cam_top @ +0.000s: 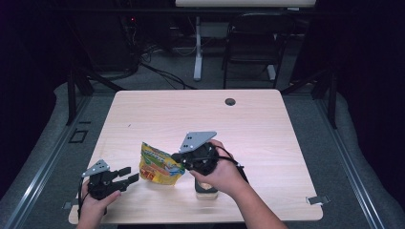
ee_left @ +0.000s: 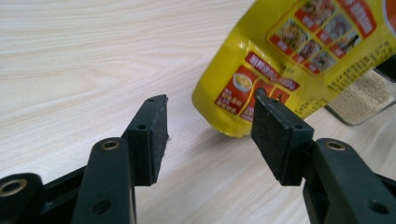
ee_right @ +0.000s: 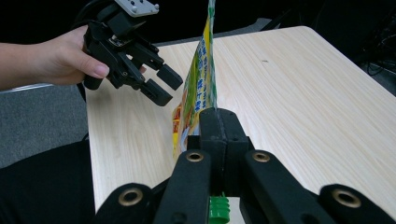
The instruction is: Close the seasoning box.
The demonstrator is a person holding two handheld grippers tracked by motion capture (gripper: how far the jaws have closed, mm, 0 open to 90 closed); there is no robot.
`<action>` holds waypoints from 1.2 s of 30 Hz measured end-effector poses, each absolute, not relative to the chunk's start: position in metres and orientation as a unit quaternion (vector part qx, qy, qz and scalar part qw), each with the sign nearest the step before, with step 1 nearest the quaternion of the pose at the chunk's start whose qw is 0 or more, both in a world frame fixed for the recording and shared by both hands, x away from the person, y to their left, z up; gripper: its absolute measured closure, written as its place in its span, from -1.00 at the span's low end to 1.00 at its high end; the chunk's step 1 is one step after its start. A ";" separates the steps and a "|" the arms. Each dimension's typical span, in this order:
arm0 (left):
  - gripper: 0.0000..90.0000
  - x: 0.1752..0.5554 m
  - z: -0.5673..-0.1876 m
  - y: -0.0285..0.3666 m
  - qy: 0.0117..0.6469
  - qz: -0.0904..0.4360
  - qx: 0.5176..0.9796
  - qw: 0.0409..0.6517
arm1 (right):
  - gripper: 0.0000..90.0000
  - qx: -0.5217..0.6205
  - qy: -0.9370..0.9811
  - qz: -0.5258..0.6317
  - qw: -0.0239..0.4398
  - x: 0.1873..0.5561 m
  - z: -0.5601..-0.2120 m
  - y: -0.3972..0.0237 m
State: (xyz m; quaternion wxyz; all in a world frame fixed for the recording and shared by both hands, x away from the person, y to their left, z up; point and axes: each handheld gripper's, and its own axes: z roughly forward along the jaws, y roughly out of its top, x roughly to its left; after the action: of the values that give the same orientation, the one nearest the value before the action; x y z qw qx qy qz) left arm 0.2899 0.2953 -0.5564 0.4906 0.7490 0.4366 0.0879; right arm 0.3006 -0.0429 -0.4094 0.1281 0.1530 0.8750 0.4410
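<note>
1. Yellow pouch stands upright near the surface's front edge, its edge clamped in the right claw.
2. Left claw hangs with jaws apart just beside the pouch's lower corner, not touching.
3. Bare wood spreads behind and to the right.

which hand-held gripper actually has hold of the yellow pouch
The right hand-held gripper: its jaws are shut on the yellow pouch. The left hand-held gripper is open, just short of it.
</note>
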 end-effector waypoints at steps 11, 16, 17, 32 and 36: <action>0.05 0.290 -0.548 0.312 0.447 0.101 0.733 0.503 | 1.00 0.144 0.878 0.443 0.110 0.308 -0.407 -0.008; 0.05 0.290 -0.547 0.316 0.449 0.106 0.726 0.510 | 0.96 0.137 0.881 0.441 0.104 0.309 -0.407 0.004; 0.05 0.290 -0.547 0.317 0.450 0.105 0.726 0.509 | 0.95 0.139 0.880 0.443 0.104 0.309 -0.407 0.007; 0.05 0.290 -0.544 0.326 0.459 0.112 0.713 0.518 | 0.80 0.138 0.878 0.449 0.098 0.308 -0.406 0.016; 0.06 0.289 -0.544 0.326 0.460 0.112 0.713 0.517 | 0.75 0.140 0.874 0.456 0.089 0.307 -0.404 0.016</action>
State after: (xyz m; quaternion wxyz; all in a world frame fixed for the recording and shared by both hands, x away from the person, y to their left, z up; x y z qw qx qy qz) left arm 0.2894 0.3265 -0.5436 0.5167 0.7134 0.4598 0.1124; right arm 0.3071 0.0159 -0.4036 0.0891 0.1403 0.8745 0.4557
